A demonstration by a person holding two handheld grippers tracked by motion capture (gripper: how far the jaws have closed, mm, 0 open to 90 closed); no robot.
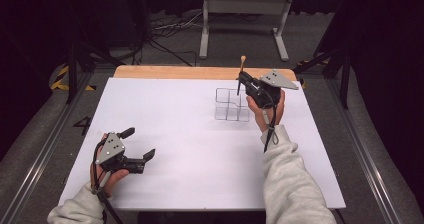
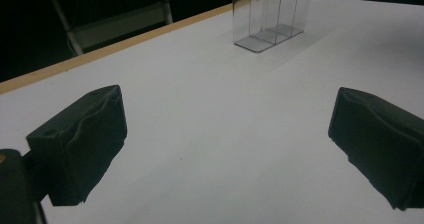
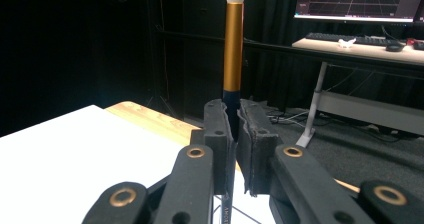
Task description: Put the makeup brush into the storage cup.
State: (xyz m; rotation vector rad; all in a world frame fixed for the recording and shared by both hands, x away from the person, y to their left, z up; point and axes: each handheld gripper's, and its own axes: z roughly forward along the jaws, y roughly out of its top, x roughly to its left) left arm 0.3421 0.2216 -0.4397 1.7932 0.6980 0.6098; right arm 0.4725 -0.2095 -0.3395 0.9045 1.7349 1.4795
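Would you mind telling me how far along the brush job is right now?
Done: the right gripper is shut on the brush, upright. In hand: it is held above the clear organizer. Left: lowering it into a compartment. The left gripper rests open, idle.

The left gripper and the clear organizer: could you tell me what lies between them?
Nothing: in the left gripper view, bare white table runs from the left gripper to the organizer.

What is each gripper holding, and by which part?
Right gripper clamps a makeup brush by its dark handle, below the gold ferrule. Left gripper holds nothing.
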